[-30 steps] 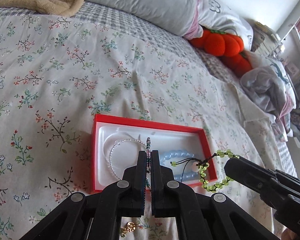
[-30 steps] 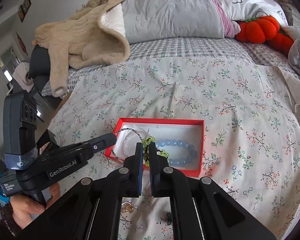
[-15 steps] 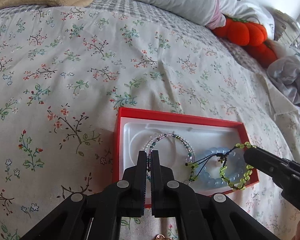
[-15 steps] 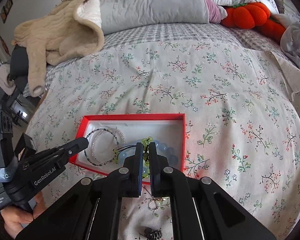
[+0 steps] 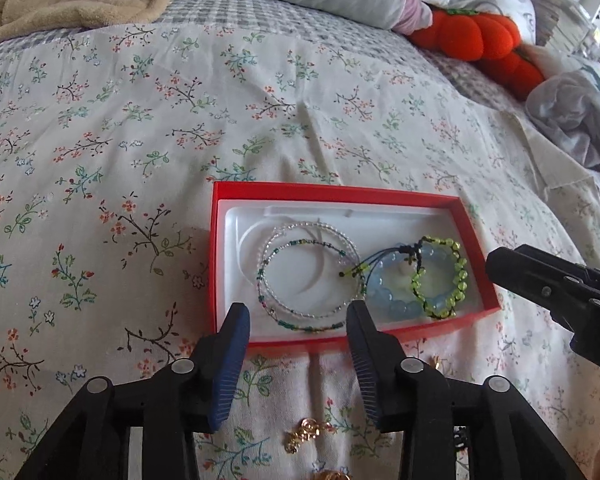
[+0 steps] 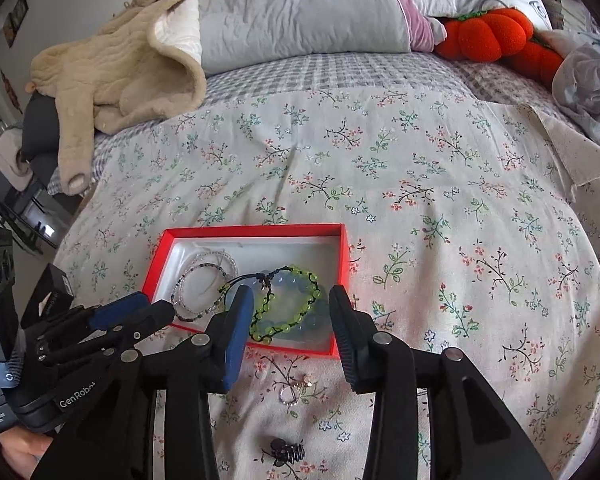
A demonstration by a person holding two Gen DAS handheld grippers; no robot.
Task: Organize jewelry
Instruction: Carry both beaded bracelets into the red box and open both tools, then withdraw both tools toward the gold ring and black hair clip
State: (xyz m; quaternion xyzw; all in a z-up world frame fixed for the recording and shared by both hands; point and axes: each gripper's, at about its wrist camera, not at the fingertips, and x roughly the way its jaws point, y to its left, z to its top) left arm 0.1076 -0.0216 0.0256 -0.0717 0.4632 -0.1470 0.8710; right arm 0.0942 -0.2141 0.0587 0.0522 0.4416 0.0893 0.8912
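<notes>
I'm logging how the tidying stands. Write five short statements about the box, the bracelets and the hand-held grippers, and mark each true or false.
1. The green beaded bracelet lies in the red box, partly over the blue bead bracelet. True.
2. The left hand-held gripper is clamped on the thin beaded bracelets. False: its jaws stand apart, having just opened, and the bracelets lie loose in the box.
3. The right hand-held gripper is open, gripping nothing. True.
4. All the jewelry is in the box. False: a gold piece and a silver ring lie on the floral bedspread in front of it.
5. The box has its lid on. False: it is open.
</notes>
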